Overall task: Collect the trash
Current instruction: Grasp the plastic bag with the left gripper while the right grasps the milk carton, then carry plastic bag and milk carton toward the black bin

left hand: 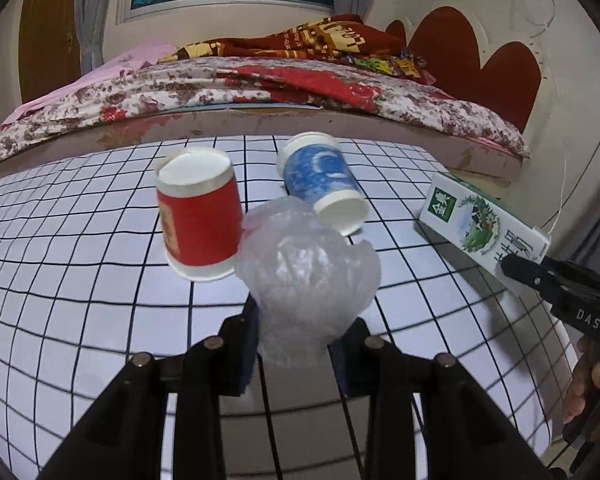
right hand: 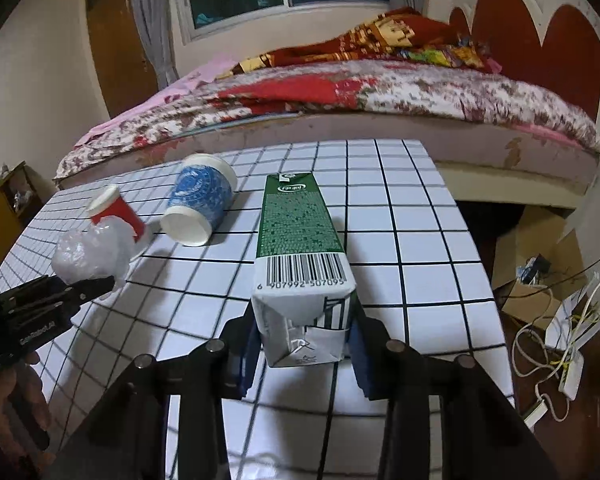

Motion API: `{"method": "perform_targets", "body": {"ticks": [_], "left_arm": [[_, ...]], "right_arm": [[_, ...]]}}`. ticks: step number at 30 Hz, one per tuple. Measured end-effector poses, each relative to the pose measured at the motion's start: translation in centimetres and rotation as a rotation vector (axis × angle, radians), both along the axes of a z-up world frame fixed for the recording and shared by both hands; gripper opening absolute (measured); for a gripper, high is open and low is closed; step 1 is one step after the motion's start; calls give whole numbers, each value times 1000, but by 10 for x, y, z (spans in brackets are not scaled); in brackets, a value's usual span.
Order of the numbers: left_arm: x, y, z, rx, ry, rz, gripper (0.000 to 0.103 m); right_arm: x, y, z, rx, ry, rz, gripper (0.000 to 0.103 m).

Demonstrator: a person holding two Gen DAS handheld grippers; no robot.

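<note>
Holding two bits of trash now: my left gripper [left hand: 296,344] squeezes the crumpled plastic bag [left hand: 308,276], and my right gripper [right hand: 304,344] pinches the milk carton [right hand: 302,256] by its end. I think two are left: the red cup [left hand: 200,220] and blue cup [left hand: 324,180] lie tipped over on the checked table [left hand: 80,280].

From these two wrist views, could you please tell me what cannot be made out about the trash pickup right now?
- Trash container: in neither view, so the drop-off spot is unknown.
- Red cup: in the right wrist view, its lower part is hidden behind the crumpled plastic bag.
- Milk carton: in the left wrist view, its near end is covered by the right gripper.
- Blue cup: contents not visible in either view.
</note>
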State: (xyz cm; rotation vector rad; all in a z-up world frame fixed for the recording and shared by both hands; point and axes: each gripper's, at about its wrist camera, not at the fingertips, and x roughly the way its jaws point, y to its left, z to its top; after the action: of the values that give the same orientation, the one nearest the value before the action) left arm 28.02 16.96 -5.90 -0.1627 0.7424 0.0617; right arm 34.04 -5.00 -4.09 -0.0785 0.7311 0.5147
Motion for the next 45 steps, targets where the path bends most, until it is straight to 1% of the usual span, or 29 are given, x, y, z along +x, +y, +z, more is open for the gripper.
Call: {"method": "perform_targets", "body": {"ticks": [5,8,14,20,25,28,31,32,34,39,45], "left_arm": [[-14,-6,7,15,-12,-12,33],[-23,-8,14,27,-23,-21,33],[-43,-12,33,44,-48,-32,33],[-73,-32,57,61,-82,-66,33],[-101,-69,75,68,-118,-125,33],[-110,-98,77,55,-126,-176,33],[-119,-128,77,41,-135,-235,33],[-122,-142,76,40,-141,-260,33],[-126,-156,75,27,-146,-286,33],[-128,-190,69,-4,-131,-351,33],[-134,-223,63,-8,-119,-414,33]], "right_arm": [[-26,4,14,-32,-72,10,40],[-37,-1,22,-13,-95,2,40],[-58,-25,35,20,-108,-32,40],[-92,-57,50,50,-123,-66,40],[-123,-87,65,75,-152,-95,40],[-143,-110,71,80,-172,-121,40],[-164,-142,73,98,-180,-164,40],[-169,-152,72,104,-181,-176,40],[-181,-174,69,115,-176,-207,40],[-201,-211,61,114,-164,-267,40],[-219,-238,54,101,-162,-321,40]]}}
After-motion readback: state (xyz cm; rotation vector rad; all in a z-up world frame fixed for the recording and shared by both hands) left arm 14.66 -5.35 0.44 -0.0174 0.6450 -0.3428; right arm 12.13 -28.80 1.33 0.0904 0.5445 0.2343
